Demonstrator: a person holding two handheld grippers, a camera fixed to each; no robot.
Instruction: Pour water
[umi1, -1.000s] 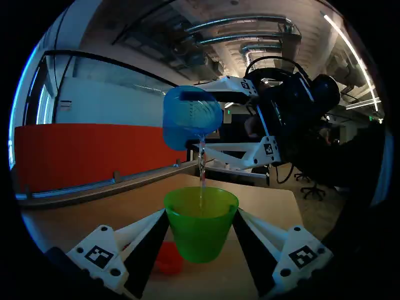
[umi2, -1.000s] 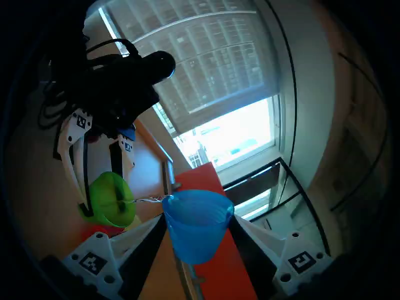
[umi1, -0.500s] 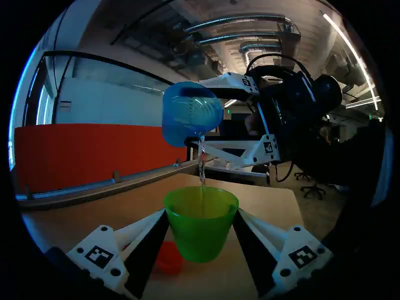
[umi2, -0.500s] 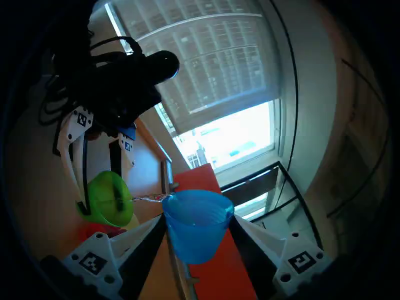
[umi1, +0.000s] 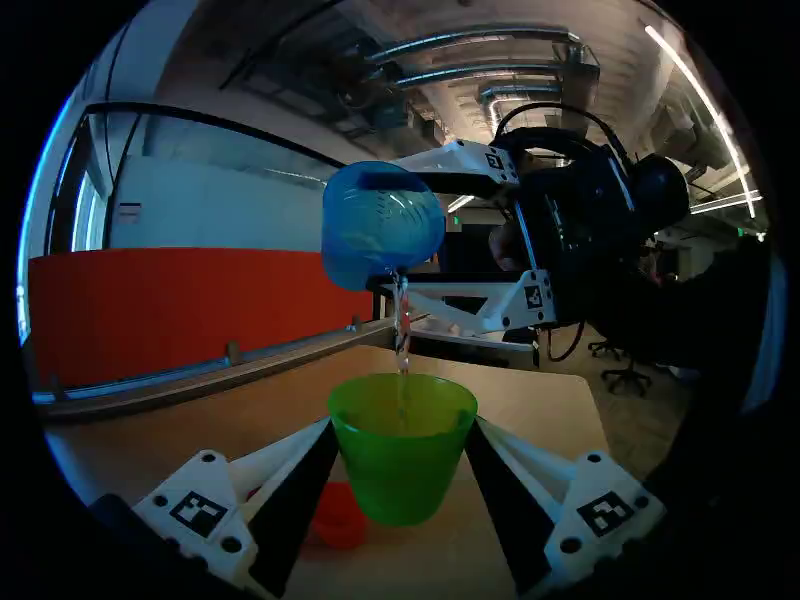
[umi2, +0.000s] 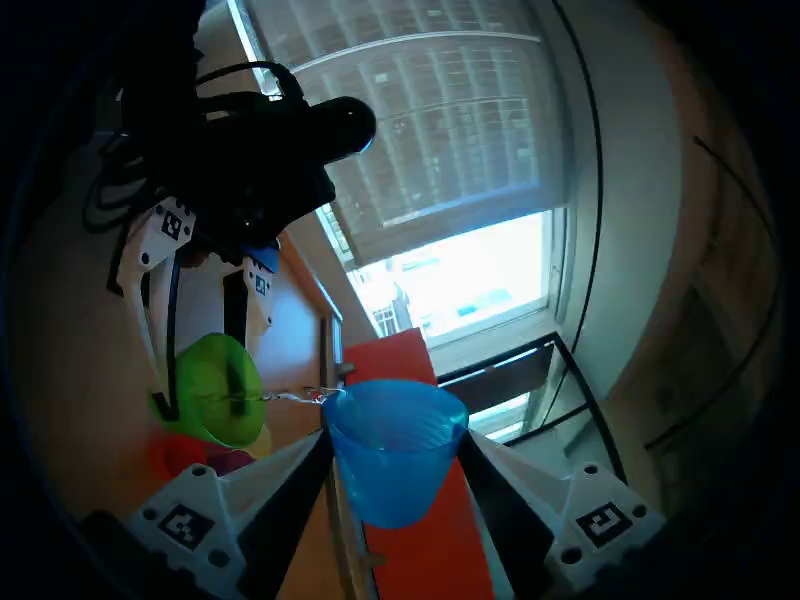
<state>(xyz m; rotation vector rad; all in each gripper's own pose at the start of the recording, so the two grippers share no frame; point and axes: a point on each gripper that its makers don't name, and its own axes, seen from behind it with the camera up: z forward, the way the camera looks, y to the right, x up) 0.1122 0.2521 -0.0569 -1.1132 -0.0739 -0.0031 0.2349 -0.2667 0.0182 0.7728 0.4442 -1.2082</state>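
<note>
Red thing (umi1: 338, 515): low on the table (umi1: 180, 440), just beside the green cup and partly behind a finger; possibly a cap, too dim to tell.
Left gripper (umi1: 400, 432): clamped on the green cup (umi1: 403, 465), which is upright with its mouth open.
Water (umi1: 402, 335): a thin stream from the blue cup's lip into the green cup's mouth.
Right gripper (umi2: 397, 440): clamped on the blue cup (umi2: 395, 465), which is tipped above the green cup.
Risk: a steeper tilt would likely throw the stream past the far rim and wet the table. Either hand drifting sideways would do the same.
Hidden: the green cup's base, so resting or lifted is unclear. Water levels in both cups are hard to read.
</note>
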